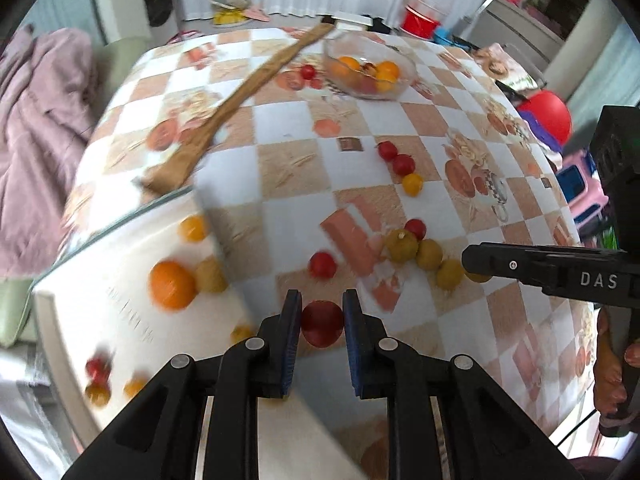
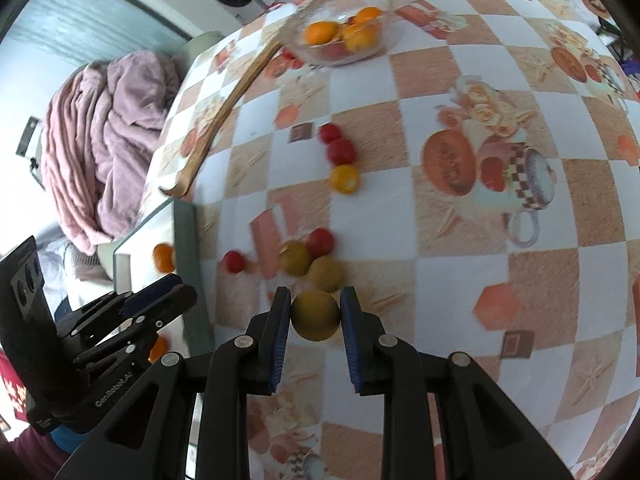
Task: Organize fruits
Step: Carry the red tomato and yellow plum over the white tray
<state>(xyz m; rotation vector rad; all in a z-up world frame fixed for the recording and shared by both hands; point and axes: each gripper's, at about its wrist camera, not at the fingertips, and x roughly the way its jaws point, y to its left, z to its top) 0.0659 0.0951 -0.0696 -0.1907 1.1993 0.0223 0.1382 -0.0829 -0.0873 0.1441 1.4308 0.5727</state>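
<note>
The left tongs [image 1: 322, 320] were clamped on a red cherry tomato [image 1: 322, 323], both blue pads pressed against its sides, above the near left part of the desk [image 1: 304, 128]. Just to their left lay a white tray [image 1: 120, 280] with a glass-like rim, set at the desk's left edge; it held an orange [image 1: 173, 285], a yellow-green fruit [image 1: 211, 276] touching it, a small orange tomato [image 1: 193, 228], and a few blurred red and yellow fruits near its near corner.

The right tongs [image 2: 315, 318] were clamped on a yellow-green round fruit [image 2: 315, 314], held just over the checked tablecloth near the desk's near edge. Directly beyond it two more yellow-green fruits [image 2: 325, 273] lay touching each other, with a red tomato [image 2: 320, 241] against them and another red tomato [image 2: 234, 261] slightly apart to the left.

Toward the middle of the desk two red tomatoes [image 2: 341, 151] and a yellow one [image 2: 344, 179] sat in a short touching line. At the far edge stood a clear glass bowl [image 2: 380, 0] holding oranges [image 2: 320, 32] and something red beneath them. A long wooden spatula [image 1: 240, 96] lay slanted from the bowl toward the tray's far corner.
</note>
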